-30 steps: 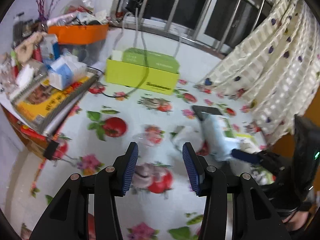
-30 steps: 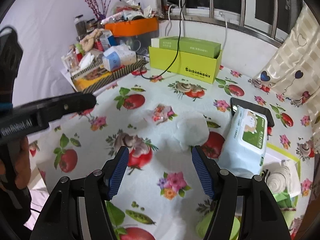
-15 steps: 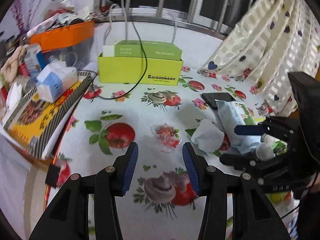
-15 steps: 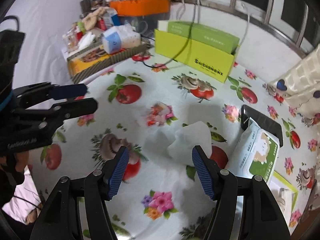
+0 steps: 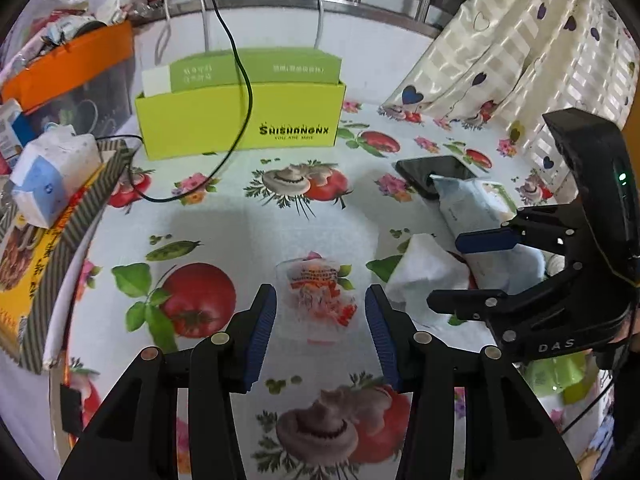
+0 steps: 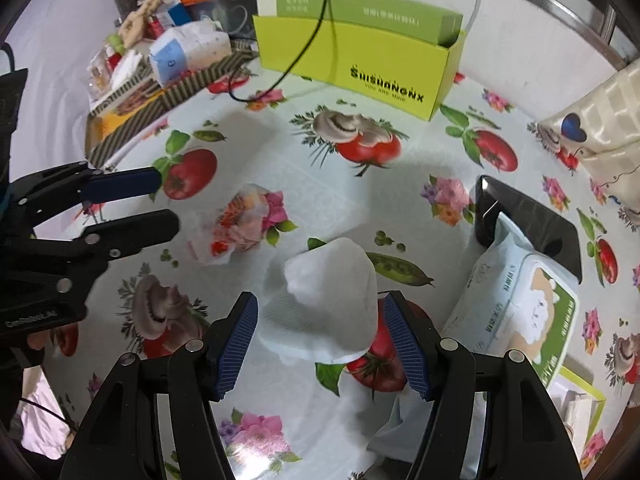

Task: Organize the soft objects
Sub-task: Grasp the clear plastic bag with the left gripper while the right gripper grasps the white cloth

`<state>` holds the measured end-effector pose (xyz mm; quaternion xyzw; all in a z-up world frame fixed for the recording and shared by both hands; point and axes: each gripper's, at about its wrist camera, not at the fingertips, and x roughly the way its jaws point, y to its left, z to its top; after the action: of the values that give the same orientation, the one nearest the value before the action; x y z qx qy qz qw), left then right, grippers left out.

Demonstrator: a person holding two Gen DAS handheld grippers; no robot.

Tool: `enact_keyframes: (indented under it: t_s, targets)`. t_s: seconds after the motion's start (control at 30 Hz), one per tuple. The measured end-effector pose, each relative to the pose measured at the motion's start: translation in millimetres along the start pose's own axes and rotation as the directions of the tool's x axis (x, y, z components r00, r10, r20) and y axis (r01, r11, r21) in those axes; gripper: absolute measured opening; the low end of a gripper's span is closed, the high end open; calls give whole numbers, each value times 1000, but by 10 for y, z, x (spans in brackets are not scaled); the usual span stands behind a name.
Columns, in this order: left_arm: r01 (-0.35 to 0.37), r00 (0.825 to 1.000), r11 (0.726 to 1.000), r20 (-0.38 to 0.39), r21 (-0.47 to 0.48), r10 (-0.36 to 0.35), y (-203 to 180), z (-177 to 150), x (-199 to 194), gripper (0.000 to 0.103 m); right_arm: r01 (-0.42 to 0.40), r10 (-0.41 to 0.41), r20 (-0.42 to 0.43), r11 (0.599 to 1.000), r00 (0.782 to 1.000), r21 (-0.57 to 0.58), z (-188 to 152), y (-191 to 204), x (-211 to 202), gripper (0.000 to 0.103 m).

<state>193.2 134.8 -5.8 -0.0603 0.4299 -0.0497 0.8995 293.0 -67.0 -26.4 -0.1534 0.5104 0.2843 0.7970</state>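
Tablecloth; hand-held gripper wide (empty)

Wrist views downward (shared tablecloth)

Colours and patterns on the table and the things about it.

The table's cloth is white, printed with red tomatoes, green leaves, brown mushrooms, pea pods and pink flowers. The crumpled tissue is plain white; the thin wrapper is translucent with red and orange print. The wet-wipe pack is pale blue with a green and white label, lying partly over a black phone. The box is lime yellow with black lettering, its insert green. The bin is orange. The curtain is cream-checked with dark hearts. Each hand-held gripper, left and right, is black with blue ribbed pads.
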Motion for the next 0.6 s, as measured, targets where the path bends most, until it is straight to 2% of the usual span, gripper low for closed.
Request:
enact_keyframes:
  t_s: [0.27, 0.3, 0.33, 0.43, 0.6]
  targets:
    - [0, 998, 1000, -55, -2, 0, 49, 8, 347, 48, -11, 12, -64, 1000, 998, 10, 69, -70, 208, 65]
    - [-1, 998, 1000, -66, 0, 1, 47, -1, 396, 48, -12, 13, -65, 1000, 998, 9, 67, -75, 218, 61]
    - [0, 997, 1000, -73, 0, 0, 45, -10, 426, 48, -14, 14, -65, 1000, 998, 8, 66, -77, 226, 53]
    - [5, 996, 1000, -91, 9, -4, 21, -27, 504, 48, -19, 19, -60, 1000, 998, -1, 55, -72, 234, 43]
    - [-8, 996, 999, -90, 31, 10, -36, -13, 561, 48, -10, 9, -38, 1000, 999, -26, 36, -29, 171, 35]
